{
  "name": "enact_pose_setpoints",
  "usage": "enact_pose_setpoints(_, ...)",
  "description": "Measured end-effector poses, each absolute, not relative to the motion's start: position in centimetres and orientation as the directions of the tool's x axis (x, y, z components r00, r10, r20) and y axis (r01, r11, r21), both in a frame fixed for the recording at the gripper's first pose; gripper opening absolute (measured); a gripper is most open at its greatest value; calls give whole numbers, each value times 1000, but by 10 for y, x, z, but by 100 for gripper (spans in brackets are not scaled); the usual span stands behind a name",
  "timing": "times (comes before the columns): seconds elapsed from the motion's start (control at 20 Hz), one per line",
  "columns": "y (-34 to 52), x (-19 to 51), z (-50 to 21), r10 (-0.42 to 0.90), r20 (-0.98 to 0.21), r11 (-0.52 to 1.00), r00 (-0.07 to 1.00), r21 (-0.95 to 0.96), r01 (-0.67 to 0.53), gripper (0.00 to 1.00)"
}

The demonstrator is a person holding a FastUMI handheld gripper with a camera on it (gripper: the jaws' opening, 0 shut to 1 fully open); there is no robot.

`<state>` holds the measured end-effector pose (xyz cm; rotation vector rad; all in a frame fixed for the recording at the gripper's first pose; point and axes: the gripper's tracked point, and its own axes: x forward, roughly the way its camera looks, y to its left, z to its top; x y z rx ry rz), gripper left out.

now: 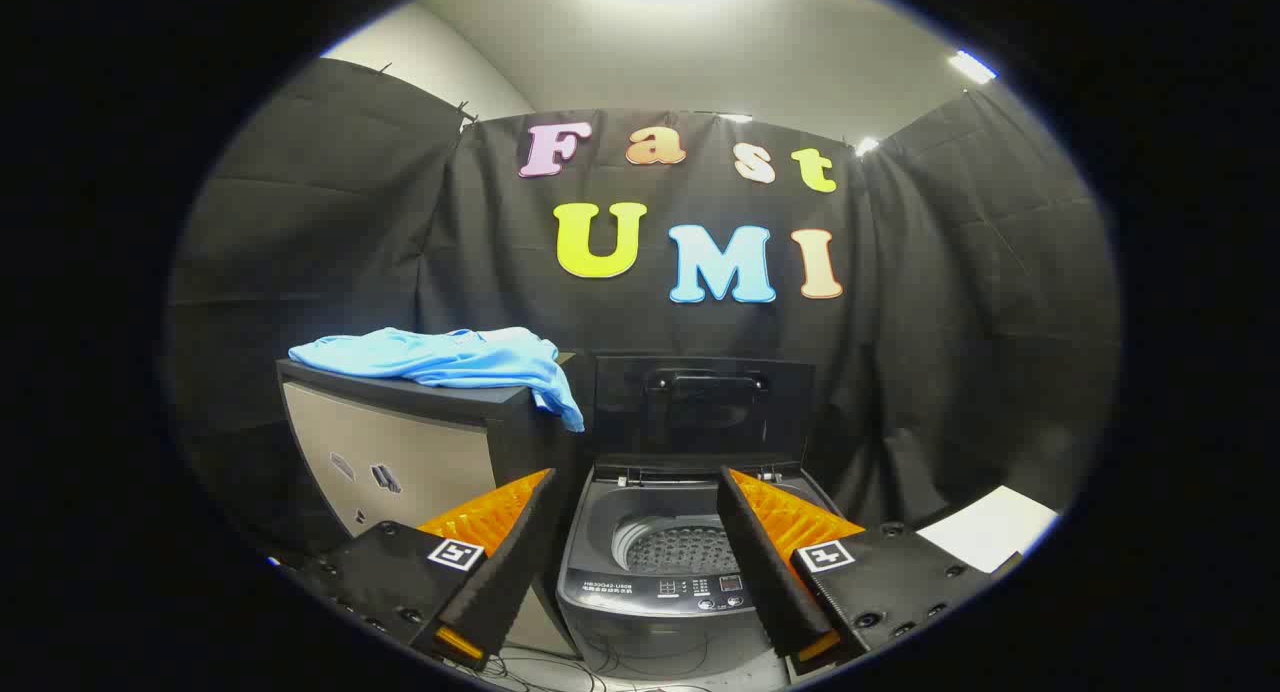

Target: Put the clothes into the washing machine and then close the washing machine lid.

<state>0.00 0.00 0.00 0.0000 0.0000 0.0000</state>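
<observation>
Clothes are draped on the cabinet beside the open washing machine; gripper fingers are spread, empty; loose fabric could be snagged on the lid.

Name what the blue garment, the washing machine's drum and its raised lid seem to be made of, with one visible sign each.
Seen past the open, empty tongs:
Blue garment: soft cloth; it drapes and creases.
Drum: probably metal; pale, perforated.
Lid: likely dark glossy plastic or glass; faint sheen.
</observation>
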Motion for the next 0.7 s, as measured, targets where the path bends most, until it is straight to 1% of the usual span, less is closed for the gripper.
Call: enact_pose_setpoints(0.7,1,10,0,4,-10,1000,1000,-2,-4,98)
